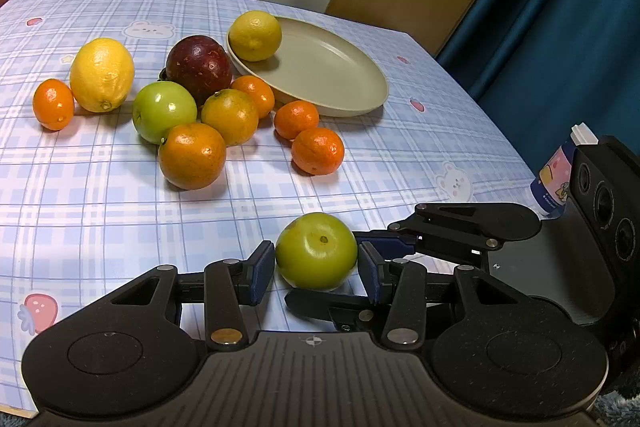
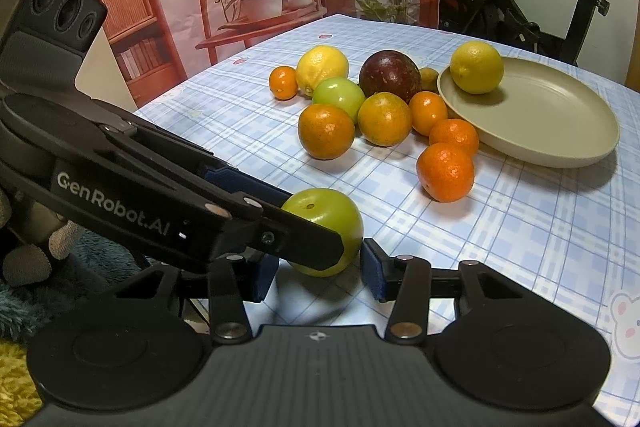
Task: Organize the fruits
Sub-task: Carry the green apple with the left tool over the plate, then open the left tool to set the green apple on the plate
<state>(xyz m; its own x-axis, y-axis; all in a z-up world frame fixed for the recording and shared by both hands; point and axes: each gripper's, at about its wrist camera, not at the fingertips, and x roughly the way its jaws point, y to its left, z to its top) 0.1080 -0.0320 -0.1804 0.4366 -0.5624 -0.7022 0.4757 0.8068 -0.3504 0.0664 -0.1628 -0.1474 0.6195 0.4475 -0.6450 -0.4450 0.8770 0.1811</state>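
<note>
A green fruit point(image 1: 316, 251) point(image 2: 332, 215) lies near the table's front edge, and both grippers close around it. My left gripper point(image 1: 316, 273) has a blue pad against each side of it. My right gripper point(image 2: 320, 277) reaches in from the right and holds it crosswise, one finger behind and one in front. In the right wrist view the left gripper point(image 2: 310, 223) hides part of the fruit. A beige plate point(image 1: 360, 95) point(image 2: 560, 155) at the back carries one lemon point(image 1: 255, 35) point(image 2: 476, 67). Whether the fruit rests on the cloth or hangs just above it is unclear.
A heap left of the plate holds a big lemon point(image 1: 102, 75), a dark red fruit point(image 1: 199, 65), a second green fruit point(image 1: 164, 111) and several oranges. A small bottle point(image 1: 554, 179) stands by the right table edge. An exercise bike point(image 2: 520, 7) stands behind the table.
</note>
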